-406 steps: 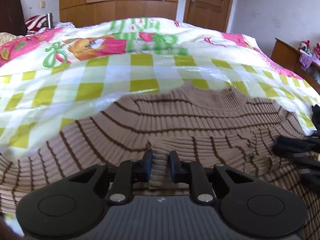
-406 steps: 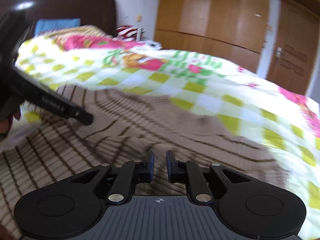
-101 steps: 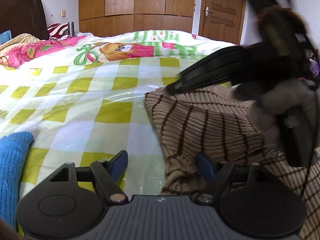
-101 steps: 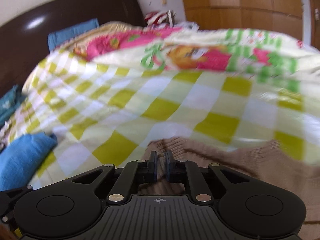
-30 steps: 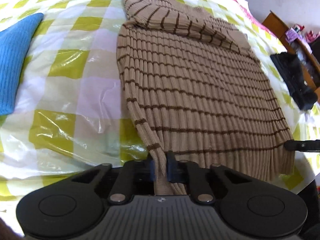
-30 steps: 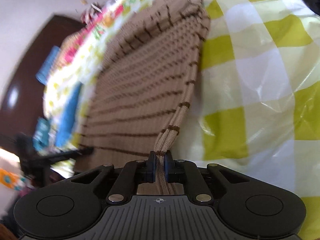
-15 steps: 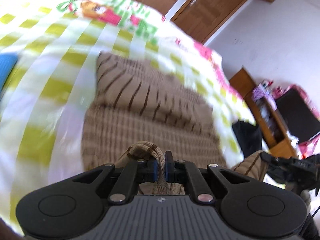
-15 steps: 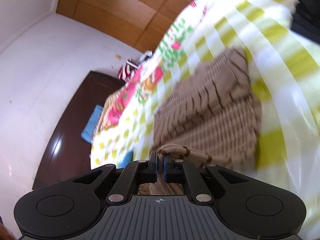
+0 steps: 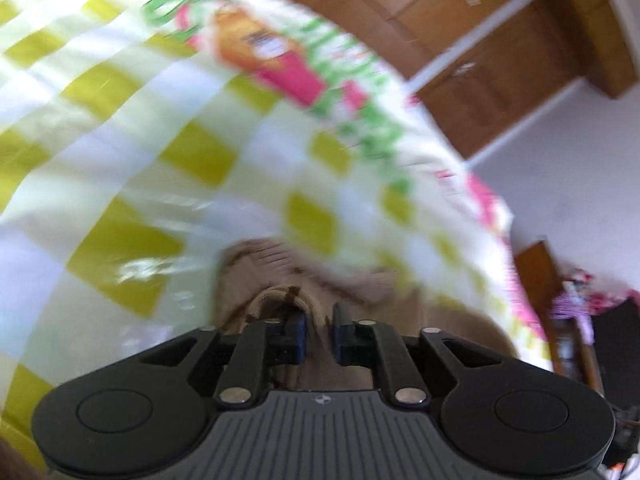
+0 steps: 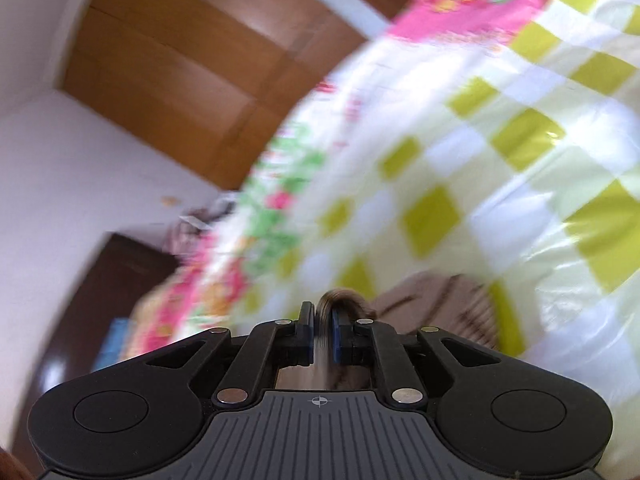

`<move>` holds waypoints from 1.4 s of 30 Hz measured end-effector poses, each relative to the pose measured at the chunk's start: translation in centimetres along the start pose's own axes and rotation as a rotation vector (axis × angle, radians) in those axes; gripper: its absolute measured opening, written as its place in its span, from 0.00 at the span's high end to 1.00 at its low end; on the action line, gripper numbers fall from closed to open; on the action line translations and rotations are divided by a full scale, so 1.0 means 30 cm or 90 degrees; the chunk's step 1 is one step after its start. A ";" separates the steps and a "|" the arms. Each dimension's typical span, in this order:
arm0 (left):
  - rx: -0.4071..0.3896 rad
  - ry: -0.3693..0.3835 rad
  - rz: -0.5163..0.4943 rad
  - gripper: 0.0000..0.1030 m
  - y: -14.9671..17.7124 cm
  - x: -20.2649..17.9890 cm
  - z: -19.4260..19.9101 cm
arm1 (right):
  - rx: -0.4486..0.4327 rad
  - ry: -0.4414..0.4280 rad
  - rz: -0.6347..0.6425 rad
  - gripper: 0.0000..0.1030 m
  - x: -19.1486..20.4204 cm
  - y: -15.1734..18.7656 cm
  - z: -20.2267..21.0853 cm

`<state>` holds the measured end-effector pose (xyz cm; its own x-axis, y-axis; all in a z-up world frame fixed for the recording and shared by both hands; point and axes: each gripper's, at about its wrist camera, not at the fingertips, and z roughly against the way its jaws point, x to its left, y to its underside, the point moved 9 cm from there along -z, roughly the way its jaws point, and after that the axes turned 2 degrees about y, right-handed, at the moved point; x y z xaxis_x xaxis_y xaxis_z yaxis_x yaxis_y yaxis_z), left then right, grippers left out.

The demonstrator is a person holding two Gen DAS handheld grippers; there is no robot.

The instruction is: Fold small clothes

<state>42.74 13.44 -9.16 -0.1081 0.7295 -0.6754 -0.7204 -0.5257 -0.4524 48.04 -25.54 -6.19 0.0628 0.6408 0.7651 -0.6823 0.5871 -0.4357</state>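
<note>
The tan sweater with brown stripes (image 9: 280, 272) lies on the checked bed cover, mostly hidden under my grippers and blurred by motion. My left gripper (image 9: 318, 334) is shut on a fold of its hem, which loops up between the fingers. My right gripper (image 10: 320, 334) is shut on another fold of the sweater (image 10: 436, 300), whose edge curls over the fingertips. The rest of the sweater lies low and close in both views.
The bed cover (image 9: 132, 152) has yellow and white checks under clear plastic, with a pink and green print further back. A wooden wardrobe (image 10: 168, 64) and door (image 9: 492, 80) stand behind. A wooden side table (image 9: 540, 276) is at the right; a dark headboard (image 10: 100, 292) is at the left.
Both grippers have carried the held hem forward over the sweater toward its far end. Less of the sweater shows now and the views tilt up toward the wardrobe.
</note>
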 end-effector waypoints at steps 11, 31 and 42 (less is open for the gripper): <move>-0.001 0.003 -0.058 0.50 0.137 0.037 0.181 | 0.009 0.096 0.176 0.74 -0.043 0.177 0.136; 0.015 -0.038 -0.165 0.78 0.248 0.000 0.289 | 0.091 0.140 0.291 0.99 -0.020 0.298 0.154; 0.035 -0.019 -0.109 0.79 0.317 0.061 0.296 | 0.061 0.128 0.251 0.91 -0.074 0.318 0.290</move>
<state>29.63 13.66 -9.52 -0.0004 0.8195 -0.5731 -0.7661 -0.3686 -0.5265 35.07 -25.65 -7.91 -0.0818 0.8950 0.4384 -0.7467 0.2363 -0.6218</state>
